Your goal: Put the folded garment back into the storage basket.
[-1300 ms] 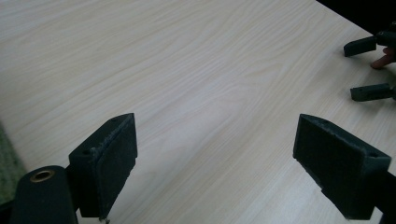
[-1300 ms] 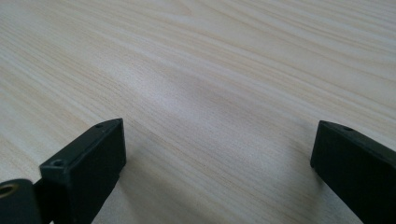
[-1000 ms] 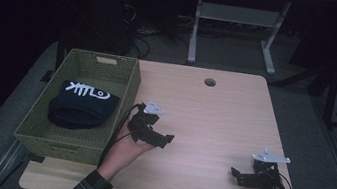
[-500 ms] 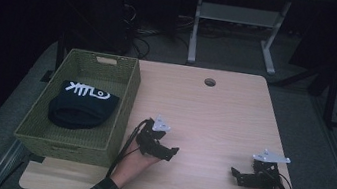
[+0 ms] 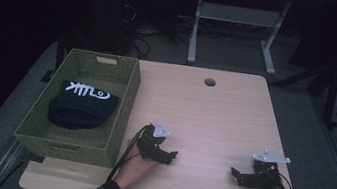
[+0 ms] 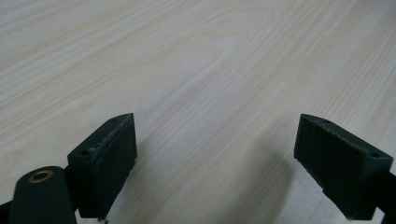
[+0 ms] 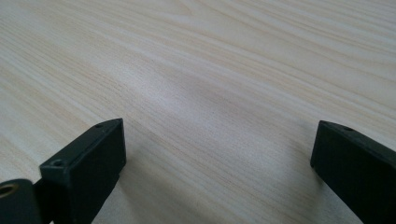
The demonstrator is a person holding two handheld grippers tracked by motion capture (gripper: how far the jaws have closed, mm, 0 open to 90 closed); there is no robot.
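Observation:
My left gripper (image 5: 167, 156) rests low on the light wooden table (image 5: 213, 116), just right of the green woven basket (image 5: 128, 99). In the left gripper view its jaws stand wide apart over bare wood, the left gripper (image 6: 215, 168) open with nothing between them. My right gripper (image 5: 236, 175) sits near the table's front right corner, pointing left. In the right gripper view the right gripper (image 7: 217, 172) is open as well, with only wood grain between its pads. A black folded cloth (image 5: 81, 106) with a white fishbone print lies inside the basket.
A round cable hole (image 5: 210, 82) sits near the table's far edge. Behind the table stand a white metal frame (image 5: 236, 18) and cables on a dark floor. The basket takes up the table's left side.
My left gripper has moved from beside the basket's rim rightward and toward the front edge, settling low on the table. The right gripper has stayed put.

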